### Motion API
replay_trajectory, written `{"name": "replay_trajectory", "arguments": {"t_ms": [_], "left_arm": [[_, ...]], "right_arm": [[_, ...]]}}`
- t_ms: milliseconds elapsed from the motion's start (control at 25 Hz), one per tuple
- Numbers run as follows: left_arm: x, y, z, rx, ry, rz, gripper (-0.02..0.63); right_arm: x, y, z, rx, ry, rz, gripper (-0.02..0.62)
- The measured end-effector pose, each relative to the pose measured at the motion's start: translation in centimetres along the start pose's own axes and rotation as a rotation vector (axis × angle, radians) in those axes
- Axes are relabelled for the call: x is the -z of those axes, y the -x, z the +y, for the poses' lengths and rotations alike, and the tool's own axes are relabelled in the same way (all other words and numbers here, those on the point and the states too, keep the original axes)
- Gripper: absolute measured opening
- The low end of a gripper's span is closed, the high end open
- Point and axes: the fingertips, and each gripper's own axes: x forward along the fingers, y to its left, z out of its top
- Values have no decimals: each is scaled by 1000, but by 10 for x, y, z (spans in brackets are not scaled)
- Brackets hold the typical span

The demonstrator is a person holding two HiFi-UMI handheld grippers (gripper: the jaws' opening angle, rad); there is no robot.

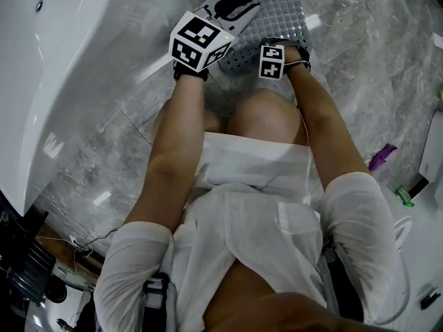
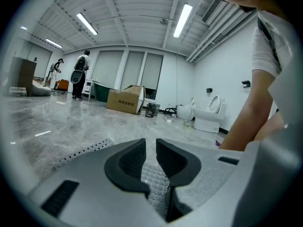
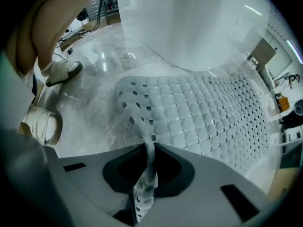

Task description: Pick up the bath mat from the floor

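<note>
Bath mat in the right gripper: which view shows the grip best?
Right gripper view: the bath mat stands pinched edge-up in the right gripper. The head view shows the mat, but marker cubes hide the grip. The left gripper view shows mat texture beneath the left gripper, jaws parted.

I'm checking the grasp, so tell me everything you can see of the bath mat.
The mat is pale grey, looks like soft rubber, covered in small square bumps with rows of holes. It lies mostly flat on the marble floor beside the tub. The right tool is shut on its near edge, pinching up a fold. The left tool sits over another edge, jaws narrowly apart, mat showing between them.
</note>
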Motion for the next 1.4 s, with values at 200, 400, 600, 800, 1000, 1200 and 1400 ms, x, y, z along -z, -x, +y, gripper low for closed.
{"name": "replay_trajectory", "arguments": {"t_ms": [200, 400, 600, 800, 1000, 1200, 1400], "left_arm": [[0, 9, -11, 9, 15, 36, 74], [-23, 32, -36, -16, 88, 97, 71], [-84, 69, -61, -30, 163, 101, 66], [-141, 108, -79, -47, 213, 126, 66], [-191, 149, -111, -61, 257, 169, 66], [-243, 193, -136, -89, 271, 198, 66], [-294, 236, -151, -115, 273, 201, 66]], "right_arm": [[-6, 39, -9, 0, -76, -37, 51], [-16, 127, -26, 2, -174, -80, 48], [-28, 215, -39, -17, -228, -83, 46], [-42, 298, -37, -58, -273, -73, 44], [-52, 371, 5, -146, -310, -60, 44], [-66, 442, 45, -187, -394, -81, 44], [-79, 509, 71, -207, -472, -92, 44]]}}
